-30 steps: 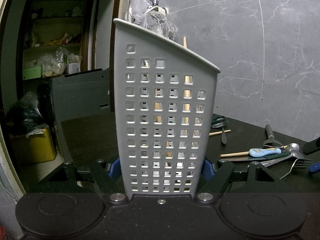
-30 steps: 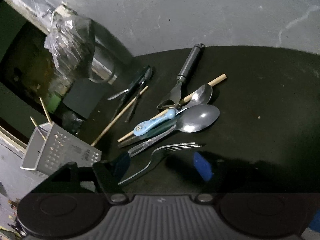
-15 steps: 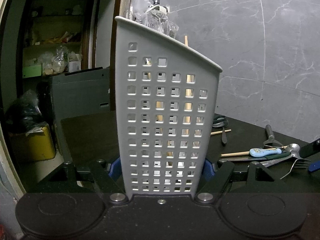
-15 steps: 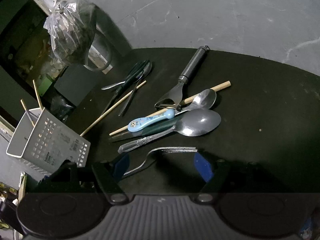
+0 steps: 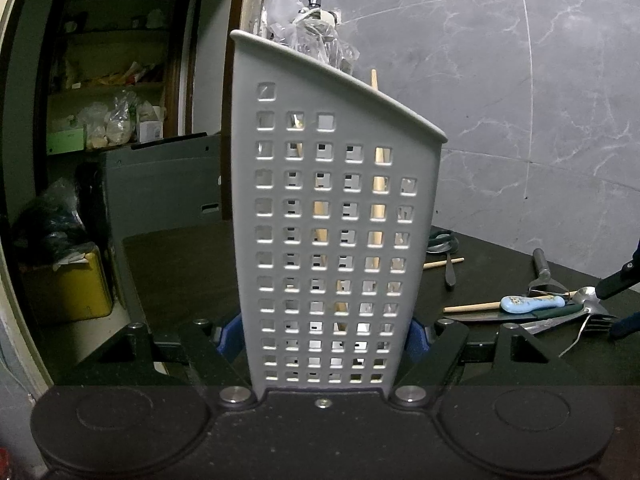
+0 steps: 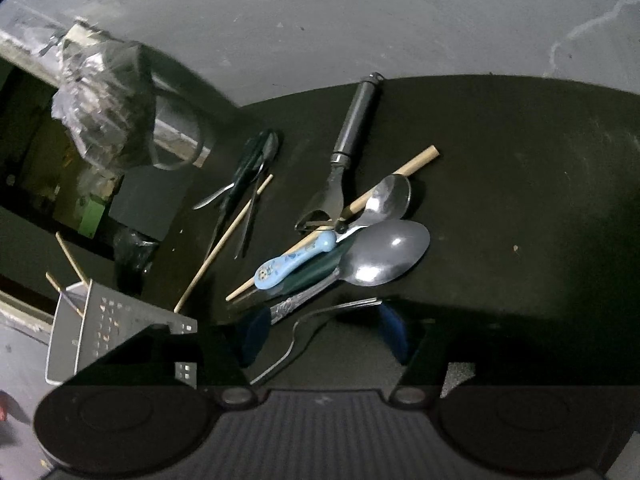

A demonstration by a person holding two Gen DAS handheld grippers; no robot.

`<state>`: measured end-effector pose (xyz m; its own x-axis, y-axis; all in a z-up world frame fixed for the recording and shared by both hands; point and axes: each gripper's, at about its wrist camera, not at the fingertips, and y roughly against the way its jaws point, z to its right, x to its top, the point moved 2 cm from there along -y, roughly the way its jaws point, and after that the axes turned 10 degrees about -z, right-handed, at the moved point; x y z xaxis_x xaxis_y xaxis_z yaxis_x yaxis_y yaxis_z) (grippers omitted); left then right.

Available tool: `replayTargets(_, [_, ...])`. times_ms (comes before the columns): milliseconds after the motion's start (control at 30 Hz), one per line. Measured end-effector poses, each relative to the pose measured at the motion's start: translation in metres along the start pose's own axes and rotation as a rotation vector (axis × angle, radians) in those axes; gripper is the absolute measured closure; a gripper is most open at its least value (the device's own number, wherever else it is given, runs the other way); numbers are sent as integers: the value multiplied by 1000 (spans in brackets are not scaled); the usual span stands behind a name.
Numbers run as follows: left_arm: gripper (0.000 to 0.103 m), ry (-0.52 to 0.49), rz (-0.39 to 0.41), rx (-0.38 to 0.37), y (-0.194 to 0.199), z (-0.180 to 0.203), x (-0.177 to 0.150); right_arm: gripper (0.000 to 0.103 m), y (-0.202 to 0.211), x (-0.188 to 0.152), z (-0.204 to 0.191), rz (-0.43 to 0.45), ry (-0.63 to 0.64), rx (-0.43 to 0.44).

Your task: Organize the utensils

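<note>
My left gripper (image 5: 324,336) is shut on a grey perforated utensil holder (image 5: 336,220), upright on the black table, with wooden chopsticks (image 5: 378,200) inside. From the right wrist the holder (image 6: 100,332) stands at the lower left. My right gripper (image 6: 325,332) hangs low over a metal fork (image 6: 296,336) lying on the table. Its jaws are closing, the fork lies between the blue pads (image 6: 394,332), and they do not touch it. In the left wrist view the right gripper (image 5: 620,306) sits over the fork (image 5: 584,326).
Just beyond the fork lies a pile: a large spoon (image 6: 384,252), a small spoon (image 6: 390,196), a blue-handled utensil (image 6: 296,258), a black-handled peeler (image 6: 352,132) and chopsticks (image 6: 224,248). Dark-handled utensils (image 6: 248,168) lie farther left. A plastic bag (image 6: 100,100) hangs by the wall.
My right gripper has moved over the fork and rolled a little, and its jaws have narrowed around the fork. The left gripper and the holder have not moved.
</note>
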<state>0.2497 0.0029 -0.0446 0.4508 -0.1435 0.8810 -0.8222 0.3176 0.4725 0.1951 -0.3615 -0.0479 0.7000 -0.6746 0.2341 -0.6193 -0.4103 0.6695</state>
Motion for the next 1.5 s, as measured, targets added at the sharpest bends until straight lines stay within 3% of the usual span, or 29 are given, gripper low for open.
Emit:
replayTargets(167, [25, 0, 1, 0, 0, 0, 0, 53, -2, 11, 7, -43, -81, 0])
replayTargets(233, [25, 1, 0, 0, 0, 0, 0, 73, -5, 13, 10, -55, -100, -19])
replayTargets(300, [25, 0, -1, 0, 0, 0, 0, 77, -6, 14, 12, -58, -105, -19])
replayTargets(400, [25, 1, -1, -1, 0, 0, 0, 94, -9, 13, 14, -61, -105, -39])
replayTargets(433, [25, 1, -1, -1, 0, 0, 0, 96, -9, 13, 16, -61, -103, -33])
replayTargets(500, [25, 0, -2, -2, 0, 0, 0, 96, -9, 12, 15, -66, -83, -31])
replayTargets(567, [25, -1, -4, -3, -1, 0, 0, 89, -11, 9, 7, -90, -29, -28])
replayTargets(633, [25, 0, -6, -5, -1, 0, 0, 62, -13, 5, -3, -99, 5, 6])
replayTargets(700, [25, 1, -5, -4, -1, -1, 1, 44, -17, 4, -17, -96, 46, -2])
replayTargets(767, [25, 0, -6, -4, -1, -1, 1, 37, -23, 4, -30, -97, 74, -34])
replayTargets(867, [25, 1, -6, -4, -1, 0, 1, 40, -31, 5, -44, -94, 67, -81])
replayTargets(1000, [25, -1, -3, -4, -1, 0, 1, 81, -39, 5, -54, -100, 74, -177])
replayTargets(1033, [25, -1, -3, -5, -1, 0, 0, 87, -40, 5, -53, -95, 86, -185])
replayTargets(1300, [26, -1, -3, -6, -1, -1, 0, 89, -34, 0, -42, -60, 130, -144])
replayTargets(1500, [26, -2, -4, -6, -1, 0, 0, 91, -26, -6, -30, -80, 208, -78])
